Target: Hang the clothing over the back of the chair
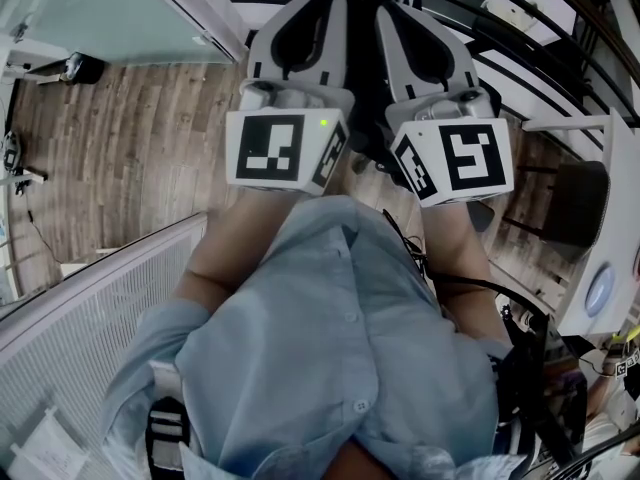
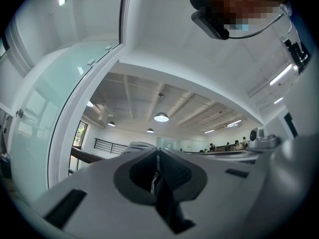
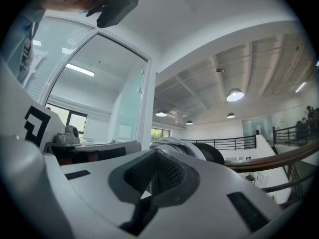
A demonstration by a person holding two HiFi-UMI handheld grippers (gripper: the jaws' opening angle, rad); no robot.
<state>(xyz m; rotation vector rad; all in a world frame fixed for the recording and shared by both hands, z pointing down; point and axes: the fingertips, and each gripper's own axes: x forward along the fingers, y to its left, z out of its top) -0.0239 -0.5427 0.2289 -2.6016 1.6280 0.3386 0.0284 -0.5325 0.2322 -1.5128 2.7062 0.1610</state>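
Two things lie at twelve o'clock: the black mesh office chair (image 3: pixel 212 153), with the pale grey clothing (image 3: pixel 173 142) bunched crosswise over its back. Left gripper (image 2: pixel 158 149) and right gripper (image 3: pixel 155 151), equally near, are clamped shut and empty.

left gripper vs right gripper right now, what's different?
The left gripper has a lit green dot on its cube in the head view; the right gripper shows none. Their marker patterns differ. Shared: both have their jaws shut.
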